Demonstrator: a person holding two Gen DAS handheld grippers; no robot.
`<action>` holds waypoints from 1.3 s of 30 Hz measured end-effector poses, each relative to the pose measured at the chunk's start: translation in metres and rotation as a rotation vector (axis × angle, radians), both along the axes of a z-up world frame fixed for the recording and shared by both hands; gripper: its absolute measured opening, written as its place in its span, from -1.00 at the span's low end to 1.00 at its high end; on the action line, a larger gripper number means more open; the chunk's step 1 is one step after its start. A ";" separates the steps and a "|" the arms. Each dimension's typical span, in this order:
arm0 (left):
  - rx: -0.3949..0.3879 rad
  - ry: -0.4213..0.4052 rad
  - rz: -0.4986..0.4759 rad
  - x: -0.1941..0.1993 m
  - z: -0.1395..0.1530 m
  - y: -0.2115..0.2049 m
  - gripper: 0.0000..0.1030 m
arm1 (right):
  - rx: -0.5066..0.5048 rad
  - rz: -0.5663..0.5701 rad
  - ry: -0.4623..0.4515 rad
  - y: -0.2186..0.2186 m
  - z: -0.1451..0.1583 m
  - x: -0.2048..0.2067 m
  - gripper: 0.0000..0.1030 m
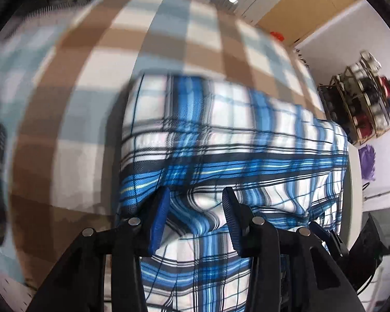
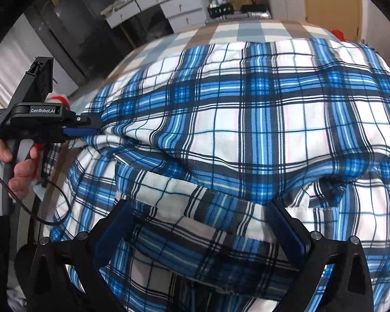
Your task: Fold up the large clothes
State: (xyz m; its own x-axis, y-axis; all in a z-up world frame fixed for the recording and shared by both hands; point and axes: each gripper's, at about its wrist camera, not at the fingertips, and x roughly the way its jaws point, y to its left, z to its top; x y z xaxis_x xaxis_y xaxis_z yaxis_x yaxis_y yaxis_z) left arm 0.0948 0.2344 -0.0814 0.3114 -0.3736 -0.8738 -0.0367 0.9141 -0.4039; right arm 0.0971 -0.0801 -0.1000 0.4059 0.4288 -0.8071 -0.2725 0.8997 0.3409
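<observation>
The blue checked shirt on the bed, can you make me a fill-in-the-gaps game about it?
1. The blue plaid shirt lies on a bedcover checked in brown, white and pale ____.
2. In the right wrist view, the left gripper pinches the shirt's ____ edge.
3. A person's ____ holds that gripper's handle.
4. Between the right gripper's spread fingers lies a fold of the ____.

Missing words: blue; left; hand; shirt

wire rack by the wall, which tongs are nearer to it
Right, likely. The wire rack stands to the right; the right tongs grip the plaid shirt on that side, the left tongs grip it farther from the rack.
</observation>
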 end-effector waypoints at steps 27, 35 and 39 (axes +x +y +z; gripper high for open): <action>0.061 -0.171 0.028 -0.038 -0.012 -0.034 -0.28 | -0.431 -0.115 0.089 -0.090 0.017 0.136 1.00; 0.109 -0.165 -0.043 -0.030 -0.012 -0.048 -0.28 | -0.411 -0.137 0.202 -0.130 -0.003 0.125 1.00; 0.129 -0.183 -0.058 -0.025 -0.010 -0.051 -0.28 | -0.263 -0.147 0.053 -0.121 0.061 0.129 1.00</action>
State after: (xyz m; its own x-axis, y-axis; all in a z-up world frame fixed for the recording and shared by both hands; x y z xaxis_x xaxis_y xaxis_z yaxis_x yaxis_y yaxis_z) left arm 0.0699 0.1836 -0.0916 0.4500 -0.2847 -0.8464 0.0807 0.9569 -0.2790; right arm 0.2263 -0.2012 -0.0394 0.4026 0.1424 -0.9042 -0.1207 0.9875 0.1017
